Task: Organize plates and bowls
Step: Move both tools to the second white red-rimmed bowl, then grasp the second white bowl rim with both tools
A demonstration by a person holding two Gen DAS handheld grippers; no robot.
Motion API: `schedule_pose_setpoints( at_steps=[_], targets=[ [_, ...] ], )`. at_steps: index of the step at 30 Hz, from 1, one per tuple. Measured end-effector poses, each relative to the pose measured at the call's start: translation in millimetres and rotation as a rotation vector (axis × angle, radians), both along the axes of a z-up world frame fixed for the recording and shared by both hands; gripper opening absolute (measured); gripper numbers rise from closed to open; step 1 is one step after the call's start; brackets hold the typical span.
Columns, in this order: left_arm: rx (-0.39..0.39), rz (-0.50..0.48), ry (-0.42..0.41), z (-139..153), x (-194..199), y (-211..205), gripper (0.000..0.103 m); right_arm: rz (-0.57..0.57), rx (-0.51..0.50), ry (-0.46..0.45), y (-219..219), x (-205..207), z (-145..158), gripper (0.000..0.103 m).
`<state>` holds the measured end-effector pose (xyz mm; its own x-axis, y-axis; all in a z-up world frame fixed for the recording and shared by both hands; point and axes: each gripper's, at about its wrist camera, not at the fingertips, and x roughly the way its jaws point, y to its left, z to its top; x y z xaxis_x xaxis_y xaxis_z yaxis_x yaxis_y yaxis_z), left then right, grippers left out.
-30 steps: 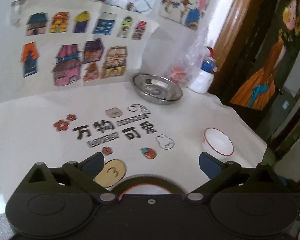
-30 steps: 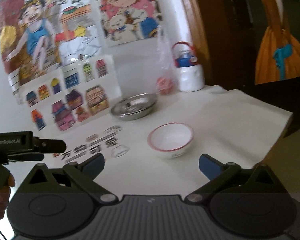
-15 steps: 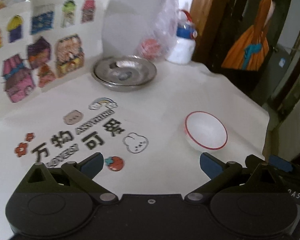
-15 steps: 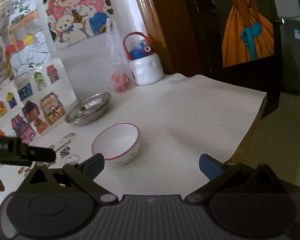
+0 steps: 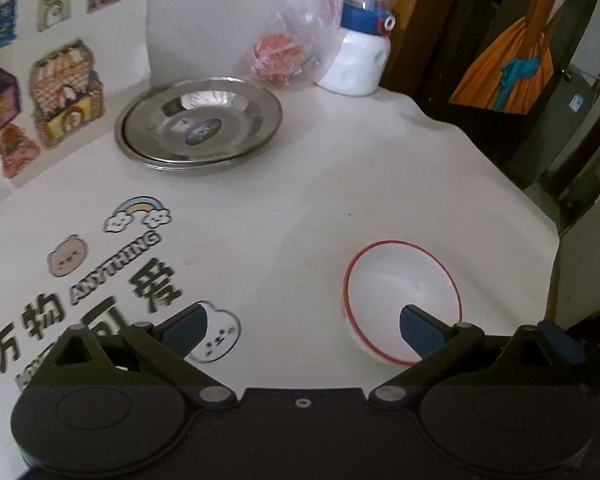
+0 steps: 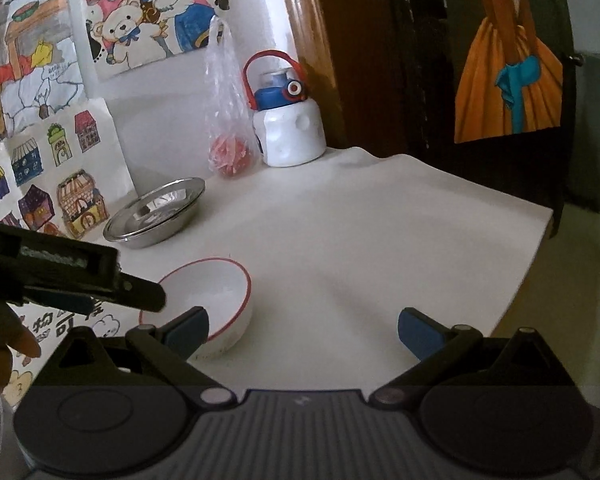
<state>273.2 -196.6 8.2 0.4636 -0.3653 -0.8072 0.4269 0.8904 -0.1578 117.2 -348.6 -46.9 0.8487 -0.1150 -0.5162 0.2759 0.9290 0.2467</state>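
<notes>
A white bowl with a red rim stands near the table's right edge, and my open left gripper hangs just over it, its right finger above the bowl's near side. Stacked steel plates rest at the back by the wall. In the right wrist view the same bowl lies at the lower left beside my open right gripper, whose left finger is in front of its rim. The left gripper's body reaches in from the left above the bowl. The steel plates show behind.
A white water bottle with a blue lid and red handle and a clear plastic bag with something red inside stand at the back wall. The white tablecloth drops off at the right edge. Stickers and drawings cover the left part.
Both grippers have moved forward and right toward the white bowl, which now sits much closer in both views. The left gripper has come over the bowl. Nothing was grasped.
</notes>
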Motion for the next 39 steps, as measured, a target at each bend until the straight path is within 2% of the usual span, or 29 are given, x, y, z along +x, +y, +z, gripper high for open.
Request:
schedule_pose_setpoints(
  at_steps=[16, 18, 19, 22, 27, 29, 30, 32, 34, 39],
  targets=[
    [0.032, -0.016, 0.011, -17.6, 13.4, -16.4, 0.102, 0.036, -0.065, 0.002, 6.8, 27.9, -9.6, 0.103],
    [0.036, -0.014, 0.006, -17.8, 12.9, -16.6, 0.102, 0.047, -0.070, -0.008, 9.4, 28.4, -9.7, 0.101],
    [0.040, -0.015, 0.004, -18.1, 12.5, -16.9, 0.100, 0.050, -0.076, -0.011, 10.9, 28.6, -9.8, 0.097],
    [0.047, -0.031, 0.005, -19.7, 11.5, -18.2, 0.093, 0.057, -0.086, -0.010, 14.1, 29.7, -10.0, 0.084],
    [0.035, -0.042, 0.025, -22.2, 11.9, -19.2, 0.078, 0.074, -0.068, -0.017, 14.6, 27.8, -9.6, 0.072],
    [0.032, -0.047, 0.026, -22.5, 11.3, -19.7, 0.070, 0.087, -0.051, -0.021, 14.5, 27.3, -9.4, 0.062],
    [0.032, -0.049, 0.022, -22.3, 10.8, -20.0, 0.068, 0.094, -0.041, -0.022, 14.7, 27.4, -9.3, 0.060],
    [0.026, -0.060, 0.028, -21.7, 10.1, -21.0, 0.052, 0.102, -0.027, -0.025, 15.4, 27.6, -9.2, 0.051],
    [0.022, -0.070, 0.030, -20.9, 8.8, -22.3, 0.043, 0.111, -0.002, -0.029, 15.3, 27.9, -9.7, 0.044],
    [0.005, -0.094, 0.020, -19.4, 3.1, -25.1, 0.029, 0.119, 0.082, -0.034, 13.7, 28.9, -11.8, 0.029]
  ],
)
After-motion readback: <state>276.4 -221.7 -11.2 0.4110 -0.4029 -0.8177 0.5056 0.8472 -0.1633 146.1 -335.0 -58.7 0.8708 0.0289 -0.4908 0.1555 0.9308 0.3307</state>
